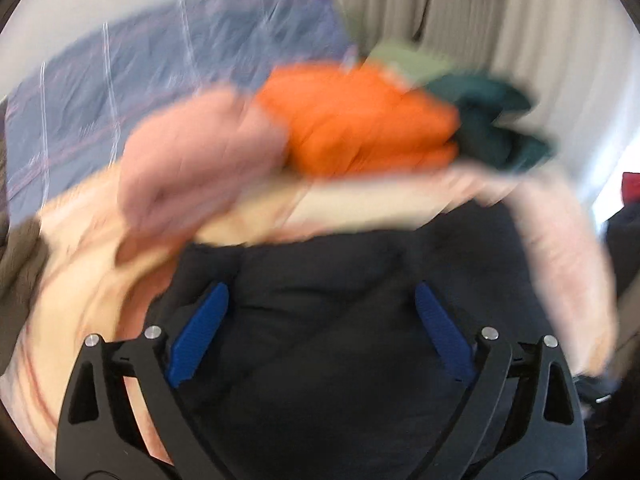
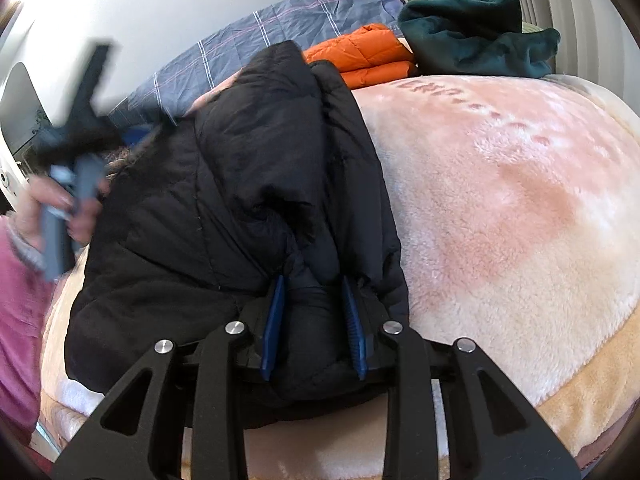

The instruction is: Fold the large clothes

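Right gripper (image 2: pixel 314 322): blue pads set narrow, clamped on a bunched fold of the black puffer jacket (image 2: pixel 248 200), which fills the gap between them. The rest of the jacket spreads ahead and to the left of these tongs, lying on the pink-and-cream fleece blanket (image 2: pixel 500 208); bare blanket extends to their right. Left gripper (image 1: pixel 320 320): jaws spread wide, nothing between the pads, only black jacket fabric (image 1: pixel 320 360) beneath and ahead of them; this view is heavily motion-blurred. In the right wrist view the left gripper (image 2: pixel 132 136) shows blurred at the jacket's far left edge, held by a hand (image 2: pixel 52 208) with a pink sleeve (image 2: pixel 20 320) below it. Beyond both tongs: folded orange jacket (image 2: pixel 360 56), dark green garment (image 2: pixel 472 24) just beside it, and a blue checked sheet (image 2: pixel 256 48) behind.
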`<act>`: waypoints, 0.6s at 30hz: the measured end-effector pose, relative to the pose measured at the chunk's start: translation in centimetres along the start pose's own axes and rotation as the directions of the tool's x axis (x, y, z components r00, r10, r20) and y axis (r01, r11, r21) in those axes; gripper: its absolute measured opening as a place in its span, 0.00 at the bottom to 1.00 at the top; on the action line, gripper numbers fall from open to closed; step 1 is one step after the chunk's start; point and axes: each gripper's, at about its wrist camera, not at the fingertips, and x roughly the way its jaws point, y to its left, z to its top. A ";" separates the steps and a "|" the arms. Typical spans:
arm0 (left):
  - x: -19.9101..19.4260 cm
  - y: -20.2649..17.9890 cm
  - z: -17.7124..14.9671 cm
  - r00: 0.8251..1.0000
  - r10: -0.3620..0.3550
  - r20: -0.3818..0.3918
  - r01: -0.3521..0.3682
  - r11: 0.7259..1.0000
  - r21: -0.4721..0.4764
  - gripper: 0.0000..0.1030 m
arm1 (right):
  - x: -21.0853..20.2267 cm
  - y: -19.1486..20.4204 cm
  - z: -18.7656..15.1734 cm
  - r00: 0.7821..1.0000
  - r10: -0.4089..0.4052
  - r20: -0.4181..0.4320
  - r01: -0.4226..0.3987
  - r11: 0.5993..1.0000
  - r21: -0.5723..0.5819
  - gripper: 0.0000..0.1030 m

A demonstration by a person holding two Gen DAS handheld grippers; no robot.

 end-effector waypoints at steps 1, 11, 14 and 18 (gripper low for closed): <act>1.0 0.0 -0.6 1.000 0.010 -0.006 -0.010 1.000 0.022 0.95 | 0.0 0.1 0.0 1.000 0.001 0.000 -0.001 1.000 0.000 0.32; 3.3 -0.4 -1.0 1.000 0.002 -0.020 -0.002 1.000 0.014 0.98 | 0.0 0.5 -0.1 0.999 -0.030 0.014 0.030 0.999 -0.018 0.33; 3.0 0.1 -1.7 1.000 -0.008 -0.009 0.008 1.000 0.003 0.98 | 0.0 0.7 -0.2 0.999 -0.034 0.016 0.035 0.999 -0.024 0.33; 3.1 0.4 -2.0 1.000 -0.019 -0.003 0.019 1.000 -0.010 0.98 | 0.1 0.5 -0.1 1.000 -0.024 0.017 0.024 1.000 -0.018 0.33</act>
